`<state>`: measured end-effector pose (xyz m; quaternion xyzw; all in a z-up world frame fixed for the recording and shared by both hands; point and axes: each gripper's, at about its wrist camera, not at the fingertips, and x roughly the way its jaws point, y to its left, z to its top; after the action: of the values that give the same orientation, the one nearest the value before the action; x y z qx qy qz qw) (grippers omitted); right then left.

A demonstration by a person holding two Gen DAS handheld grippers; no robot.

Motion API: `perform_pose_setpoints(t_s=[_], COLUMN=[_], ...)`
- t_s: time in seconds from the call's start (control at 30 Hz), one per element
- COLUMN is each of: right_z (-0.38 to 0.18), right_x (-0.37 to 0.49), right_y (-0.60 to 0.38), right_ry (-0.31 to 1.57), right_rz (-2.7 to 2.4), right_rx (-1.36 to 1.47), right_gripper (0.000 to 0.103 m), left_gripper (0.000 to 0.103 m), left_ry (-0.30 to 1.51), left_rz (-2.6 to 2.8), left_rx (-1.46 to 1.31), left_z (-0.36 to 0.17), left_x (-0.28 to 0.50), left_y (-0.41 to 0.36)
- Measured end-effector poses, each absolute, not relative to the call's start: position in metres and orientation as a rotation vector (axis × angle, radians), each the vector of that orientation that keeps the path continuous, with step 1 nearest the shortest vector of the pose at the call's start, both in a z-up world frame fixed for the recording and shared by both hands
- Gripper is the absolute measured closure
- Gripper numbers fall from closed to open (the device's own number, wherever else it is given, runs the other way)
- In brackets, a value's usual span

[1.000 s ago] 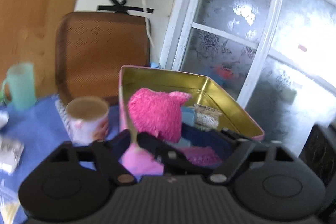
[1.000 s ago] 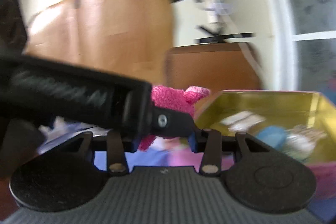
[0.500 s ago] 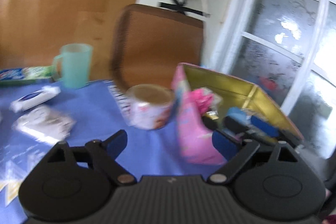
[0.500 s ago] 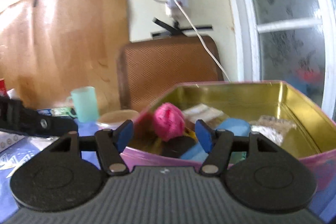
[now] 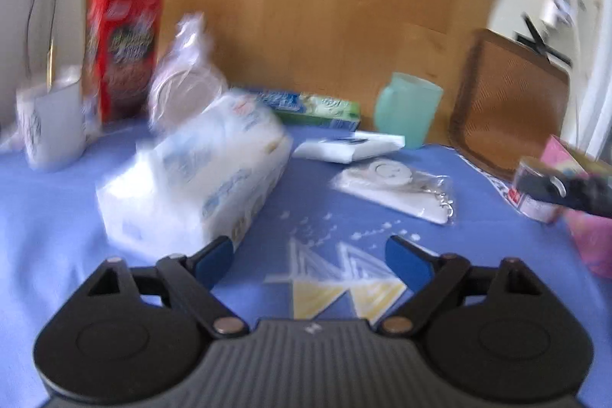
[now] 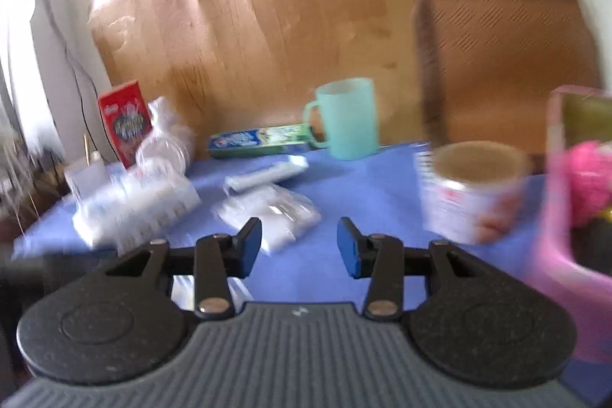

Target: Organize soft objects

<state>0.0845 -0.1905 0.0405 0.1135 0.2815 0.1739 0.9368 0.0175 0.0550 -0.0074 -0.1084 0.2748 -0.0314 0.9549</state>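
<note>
My left gripper (image 5: 310,257) is open and empty above the blue tablecloth (image 5: 57,236), just right of a white soft tissue pack (image 5: 199,174). My right gripper (image 6: 300,245) is open and empty over the cloth; it also shows in the left wrist view (image 5: 566,188) at the right edge. The pink tin (image 6: 554,217) stands at the right with a pink fuzzy toy (image 6: 591,178) inside it. The tin's corner also shows in the left wrist view (image 5: 591,239). The tissue pack also shows in the right wrist view (image 6: 134,209). Both views are blurred.
On the cloth are a teal mug (image 5: 407,109), a toothpaste box (image 5: 311,108), a white tube (image 5: 350,148), a bagged keychain (image 5: 397,190), a red box (image 5: 124,52), a clear bag (image 5: 183,79), a white cup (image 5: 53,132) and a patterned cup (image 6: 472,190). A brown chair back (image 6: 505,64) stands behind.
Both grippers have swung left, away from the pink tin toward the clutter on the cloth. The left gripper let go of the pink toy, which now lies in the tin.
</note>
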Motion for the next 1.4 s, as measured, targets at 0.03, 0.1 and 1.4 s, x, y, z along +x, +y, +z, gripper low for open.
perform_pose_setpoints(t_s=[0.03,0.1,1.4], right_z=[0.041,0.036,-0.003], right_x=[0.109,0.148,-0.007], right_y=[-0.186,-0.176,-0.243], right_ry=[0.603,0.644,0.698], right_rz=[0.352,0.324,0.368], right_rx=[0.290,0.351,0.423], right_gripper=[0.056,0.056,0.064], left_gripper=[0.020,0.019,0.011], left_ry=[0.533,0.493,0.482], left_rz=[-0.076,-0.066,-0.108], left_rx=[-0.265,-0.288,-0.270], left_z=[-0.006,-0.005,-0.002], left_x=[0.015,0.010,0.008], left_y=[0.062,0.067,0.060])
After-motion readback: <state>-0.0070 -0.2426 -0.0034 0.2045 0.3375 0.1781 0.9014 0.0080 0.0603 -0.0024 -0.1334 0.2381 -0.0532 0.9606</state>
